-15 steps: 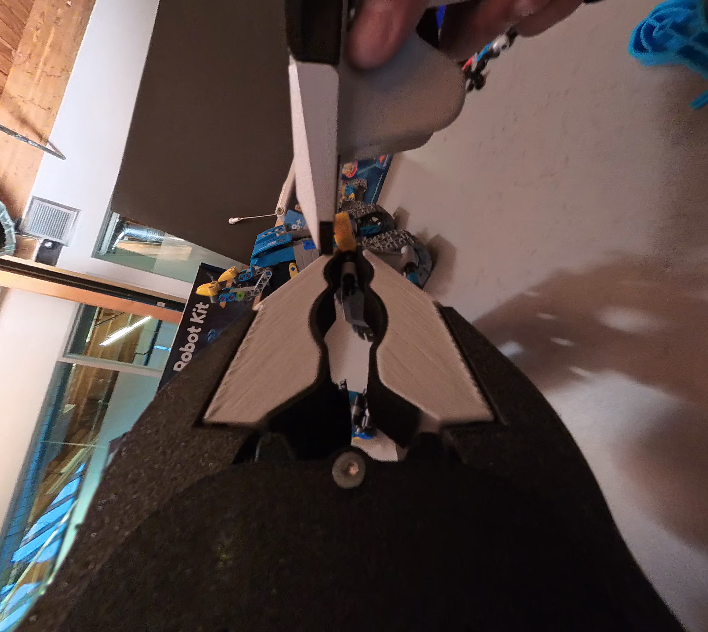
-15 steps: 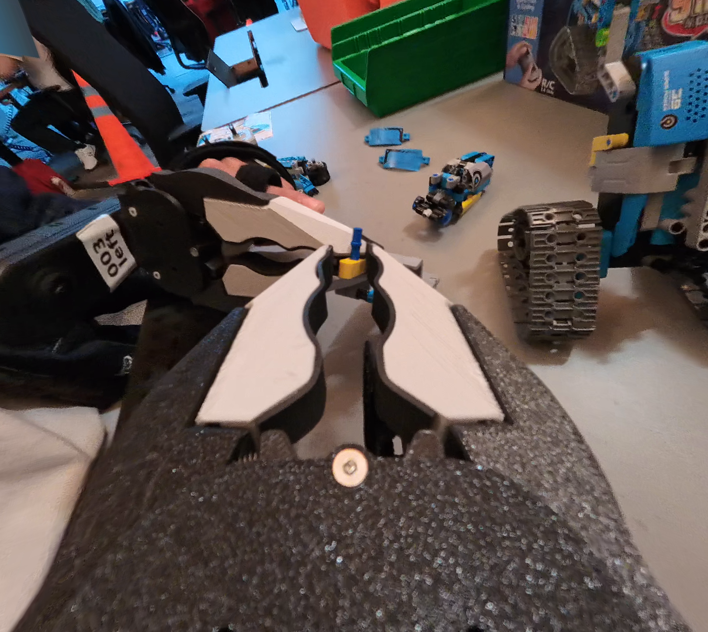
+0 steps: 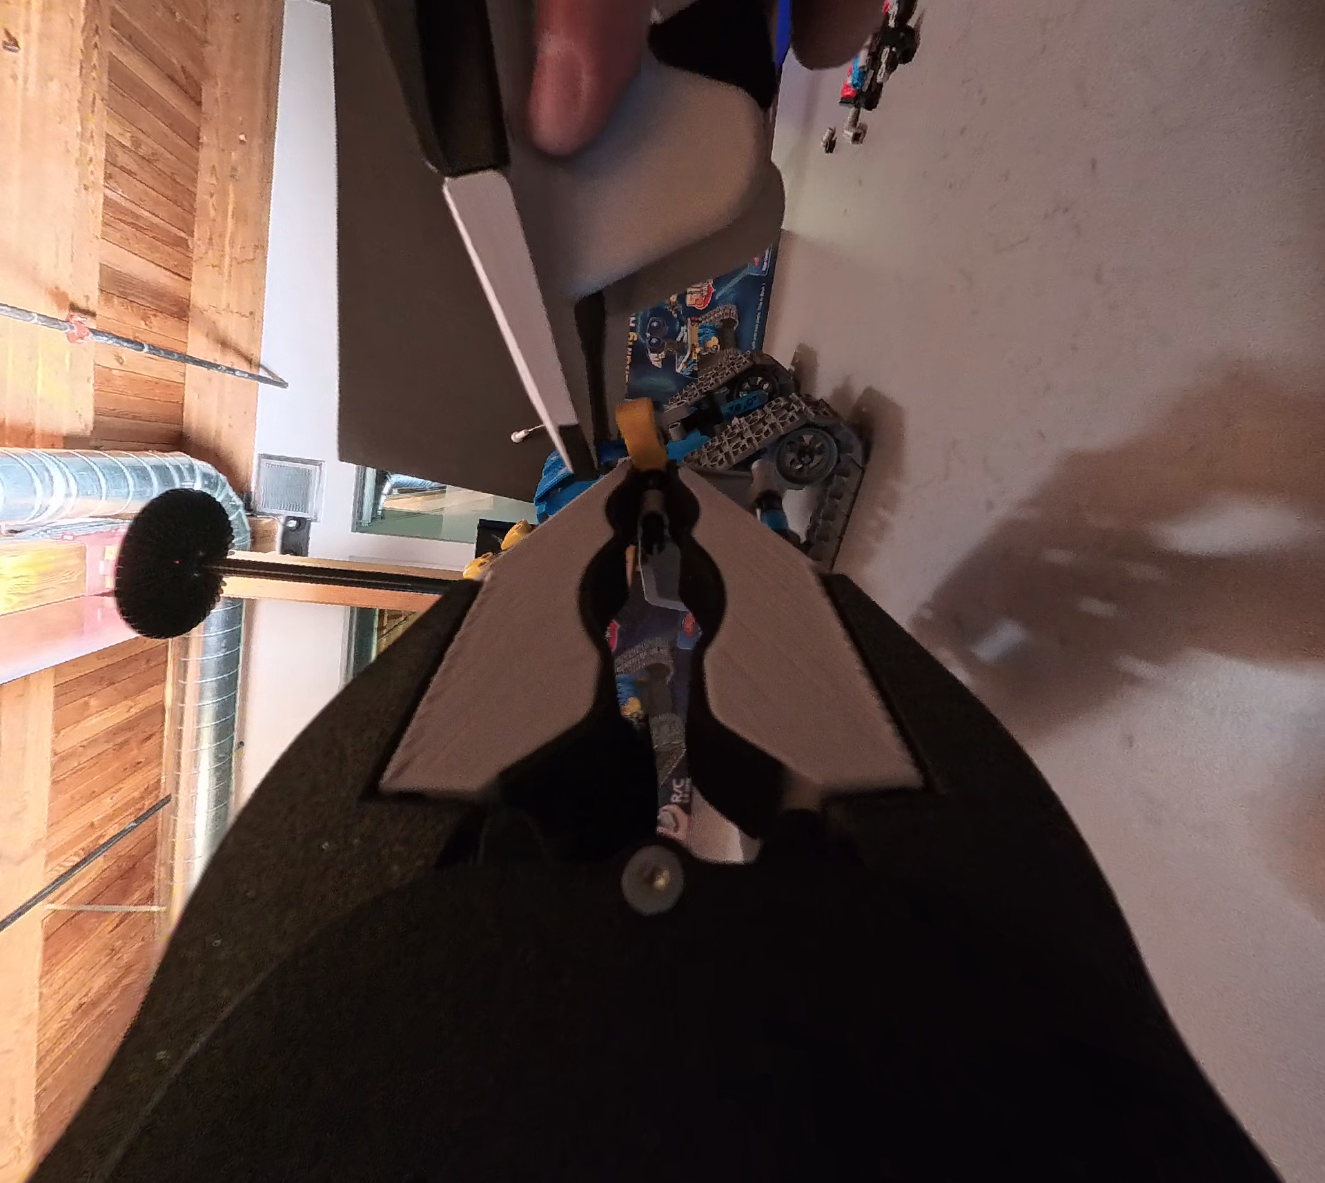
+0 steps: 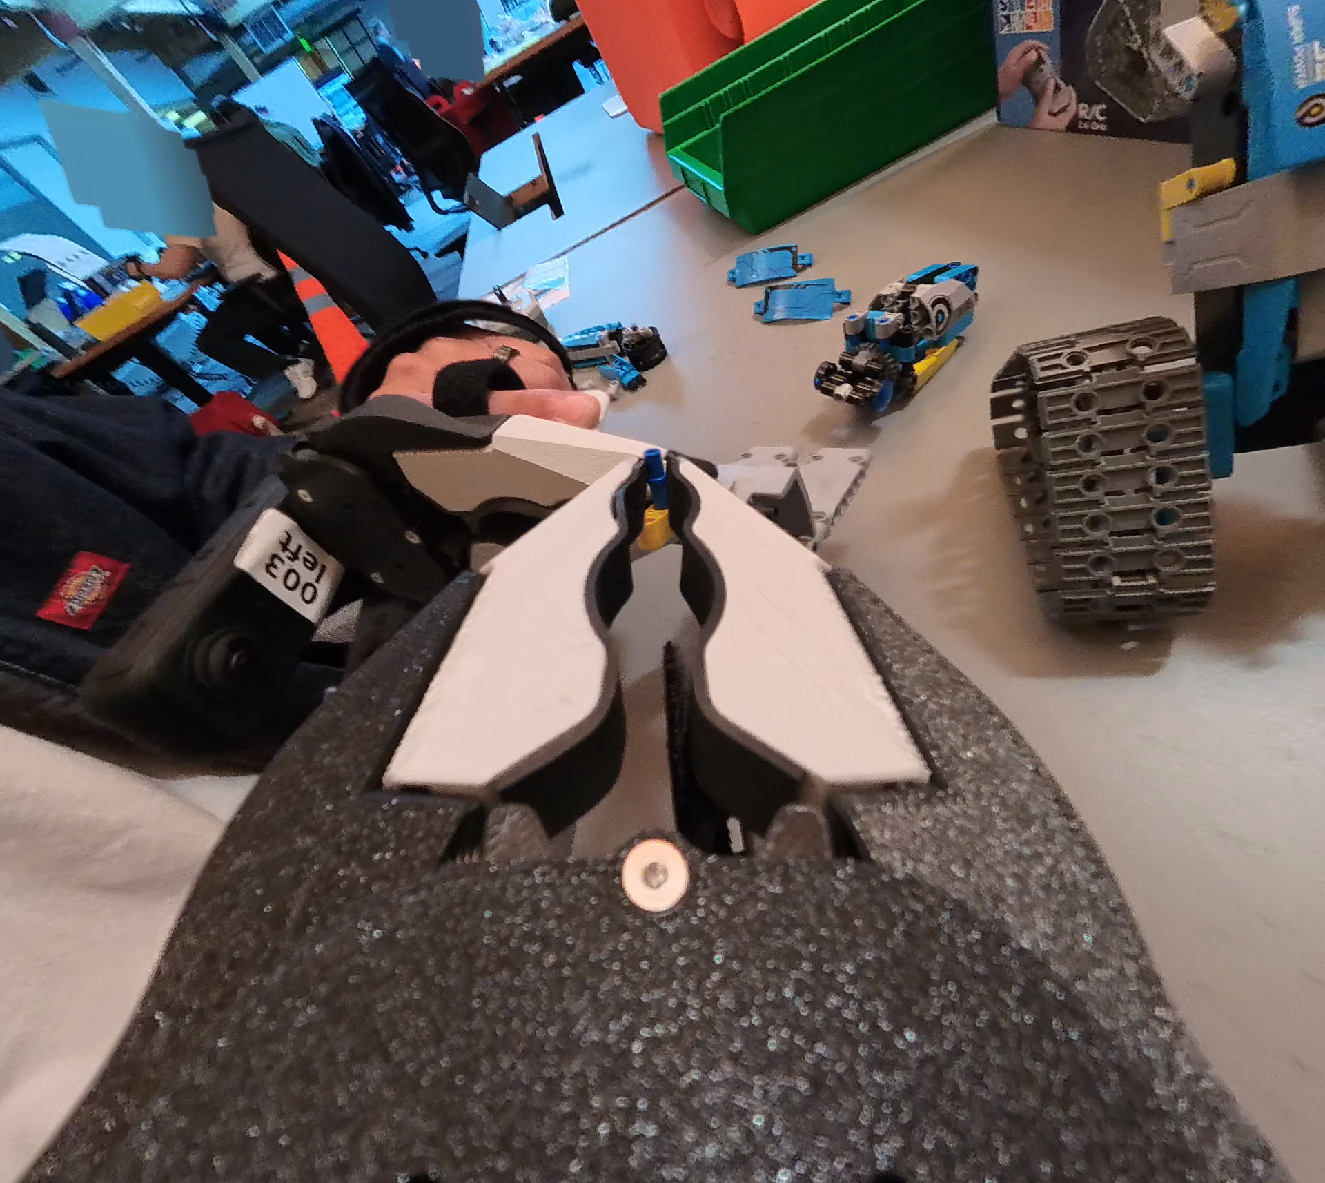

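My left gripper (image 3: 649,478) is shut on a small grey toy part (image 3: 663,575) with a black pin; a yellow connector (image 3: 638,431) sticks out past its tips. In the right wrist view this grey part (image 4: 781,489) is held above the table, and the left gripper's white finger (image 4: 545,453) reaches in from the left. My right gripper (image 4: 656,467) is shut on a blue pin (image 4: 654,478) that stands in the yellow connector (image 4: 654,528). The right gripper's finger (image 3: 516,317) and the hand holding it fill the top of the left wrist view.
A grey tracked robot model (image 4: 1104,474) stands on the table (image 4: 1075,790) to the right, with a printed box (image 4: 1032,1) behind it. A green bin (image 4: 824,145), two blue panels (image 4: 789,281) and a small blue-black assembly (image 4: 896,345) lie farther back. People sit at the left. Both grippers' tips are close together, under 4 cm apart.
The right gripper's tips have closed in and now pinch the blue pin above the yellow connector. The left gripper still holds the grey part; both have shifted a little.
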{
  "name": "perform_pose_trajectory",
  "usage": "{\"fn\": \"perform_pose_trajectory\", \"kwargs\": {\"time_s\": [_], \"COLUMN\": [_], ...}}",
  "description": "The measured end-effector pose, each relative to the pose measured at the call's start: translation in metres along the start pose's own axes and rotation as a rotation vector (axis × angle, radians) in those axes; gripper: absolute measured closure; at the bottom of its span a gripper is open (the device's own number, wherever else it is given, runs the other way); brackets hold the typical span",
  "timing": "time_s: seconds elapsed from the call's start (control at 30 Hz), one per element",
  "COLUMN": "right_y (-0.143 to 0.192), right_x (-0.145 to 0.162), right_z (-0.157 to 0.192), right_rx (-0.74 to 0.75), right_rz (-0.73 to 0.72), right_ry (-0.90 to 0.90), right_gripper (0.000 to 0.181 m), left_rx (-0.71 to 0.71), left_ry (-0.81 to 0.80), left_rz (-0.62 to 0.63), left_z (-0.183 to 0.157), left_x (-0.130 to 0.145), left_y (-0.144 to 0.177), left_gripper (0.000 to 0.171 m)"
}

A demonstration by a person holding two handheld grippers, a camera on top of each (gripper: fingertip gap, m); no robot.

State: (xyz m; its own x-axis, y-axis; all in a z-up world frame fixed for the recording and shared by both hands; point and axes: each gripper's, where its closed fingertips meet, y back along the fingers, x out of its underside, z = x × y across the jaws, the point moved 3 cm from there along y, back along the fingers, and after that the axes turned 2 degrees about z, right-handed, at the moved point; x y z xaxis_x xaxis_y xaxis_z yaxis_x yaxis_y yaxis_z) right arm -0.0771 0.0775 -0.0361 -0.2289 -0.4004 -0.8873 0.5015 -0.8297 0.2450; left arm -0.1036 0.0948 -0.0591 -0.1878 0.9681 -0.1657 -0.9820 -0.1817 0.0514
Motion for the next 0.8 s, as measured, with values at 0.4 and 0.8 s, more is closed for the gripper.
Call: {"fn": "perform_pose_trajectory", "kwargs": {"time_s": [0.4,0.8], "right_y": [0.003,0.179], "right_x": [-0.010,0.022], "right_z": [0.005,-0.127], "right_rx": [-0.026,0.861], "right_rz": [-0.120,0.331], "right_ry": [0.013,0.021], "right_gripper": [0.180,0.178], "left_rx": [-0.012,-0.012], "left_ry": [-0.038,0.393], "left_rz": [-0.001,-0.164], "left_z": [0.003,0.031], "left_x": [-0.005,-0.020], "left_y": [0.002,0.015], "left_gripper": [0.169,0.167]}}
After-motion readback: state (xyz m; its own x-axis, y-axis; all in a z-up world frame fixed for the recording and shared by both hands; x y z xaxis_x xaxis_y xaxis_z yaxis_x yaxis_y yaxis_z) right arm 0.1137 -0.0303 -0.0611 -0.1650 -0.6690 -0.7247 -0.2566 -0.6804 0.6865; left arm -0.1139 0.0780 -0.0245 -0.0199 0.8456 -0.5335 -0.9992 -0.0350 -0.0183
